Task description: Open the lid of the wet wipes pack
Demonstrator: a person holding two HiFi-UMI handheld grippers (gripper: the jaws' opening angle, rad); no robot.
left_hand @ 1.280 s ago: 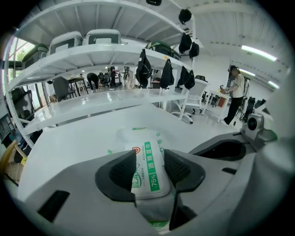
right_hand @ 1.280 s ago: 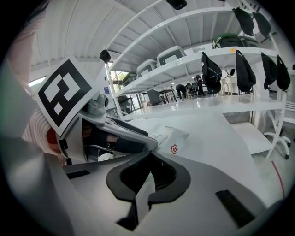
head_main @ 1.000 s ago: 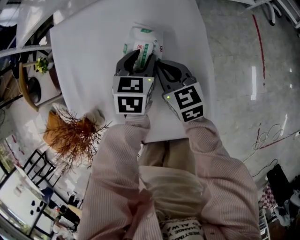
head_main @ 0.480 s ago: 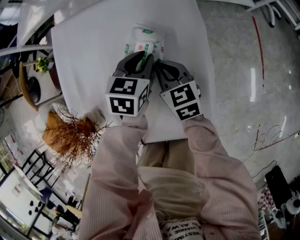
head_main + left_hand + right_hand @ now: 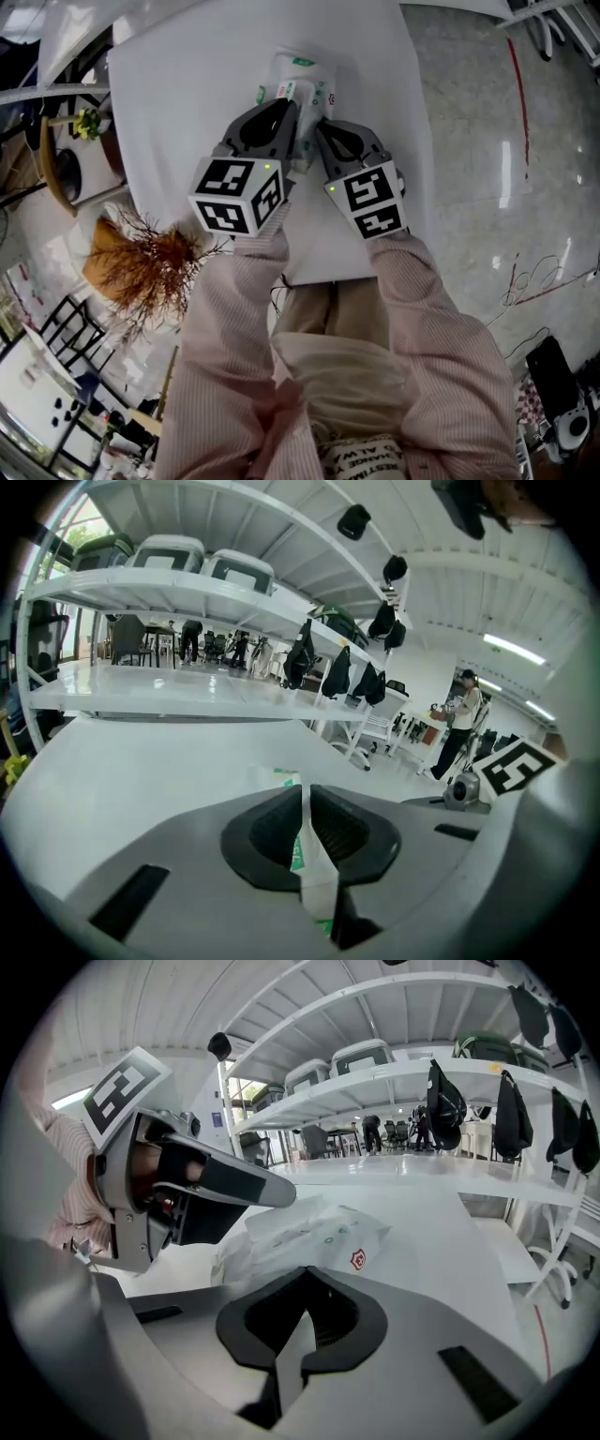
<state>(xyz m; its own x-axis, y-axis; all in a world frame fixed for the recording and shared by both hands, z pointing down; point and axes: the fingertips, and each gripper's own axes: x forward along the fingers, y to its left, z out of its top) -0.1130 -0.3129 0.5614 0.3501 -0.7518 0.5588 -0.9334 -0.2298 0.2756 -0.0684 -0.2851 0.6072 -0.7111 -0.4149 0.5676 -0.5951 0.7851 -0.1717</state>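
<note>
The wet wipes pack [image 5: 307, 77], white with green print, lies on the white table [image 5: 178, 84] just beyond both grippers. My left gripper [image 5: 292, 106] reaches onto the pack's near end. Its jaws have just been closing and now pinch a thin white flap with green print [image 5: 304, 836], the pack's lid label. In the left gripper view the gripper [image 5: 302, 794] hides the rest of the pack. My right gripper [image 5: 318, 128] sits beside it, shut on the pack's near edge [image 5: 292, 1358]. The crumpled pack [image 5: 314, 1227] shows beyond the right gripper [image 5: 305, 1274], with the left gripper [image 5: 202, 1180] above it.
A dried brown plant [image 5: 150, 267] lies off the table's left corner. The table's near edge [image 5: 328, 279] runs just under my forearms, with marble floor [image 5: 487, 141] to the right. White shelving [image 5: 187, 592] and a distant person [image 5: 459, 726] stand beyond the table.
The left gripper's jaws have closed from wide apart onto the flap. That gripper has lifted and tilted, its marker cube swinging left. The right gripper has stayed put.
</note>
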